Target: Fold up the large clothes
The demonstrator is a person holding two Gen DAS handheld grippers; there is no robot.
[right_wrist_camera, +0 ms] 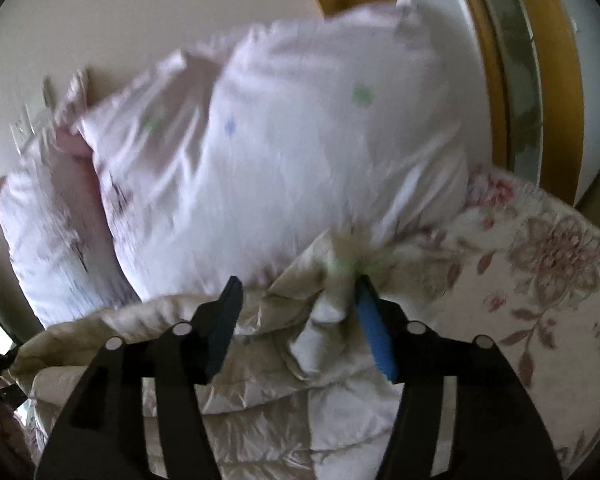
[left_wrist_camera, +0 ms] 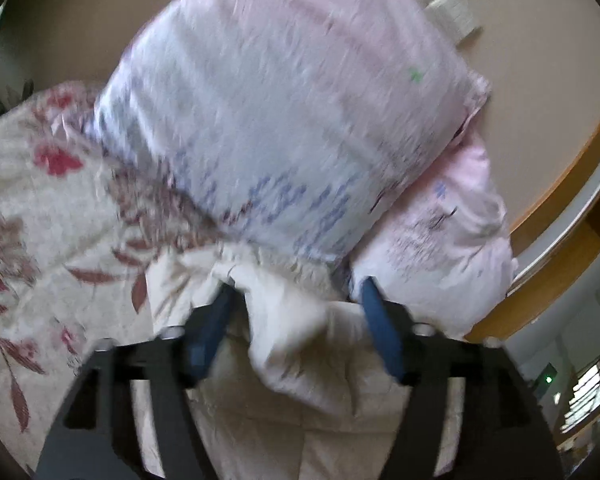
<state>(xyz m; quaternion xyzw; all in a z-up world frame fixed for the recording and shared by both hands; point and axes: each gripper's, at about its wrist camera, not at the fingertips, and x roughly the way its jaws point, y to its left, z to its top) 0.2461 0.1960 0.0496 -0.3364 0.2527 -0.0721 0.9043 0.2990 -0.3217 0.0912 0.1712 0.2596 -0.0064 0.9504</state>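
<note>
Both frames motion-blurred. Left hand-held gripper [left_wrist_camera: 296, 284]: spread wide over the cream quilted garment [left_wrist_camera: 292, 344]. Right hand-held gripper [right_wrist_camera: 298, 286]: spread too, garment bunched against one finger. Garment on floral bed sheet [right_wrist_camera: 540, 280], below pink pillows [right_wrist_camera: 300, 140].

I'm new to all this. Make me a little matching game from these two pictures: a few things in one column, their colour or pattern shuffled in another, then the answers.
Things:
1. pillow
2. bedsheet
3. quilt
4. finger pads

Looks:
A. blue
B. plain cream, shiny and puckered
C. pale pink with small green and blue flowers
D. cream with large red-brown flowers and leaves

Pairs: 1-C, 2-D, 3-B, 4-A

The left gripper and the right gripper both have quilt fabric between their open fingers.
</note>
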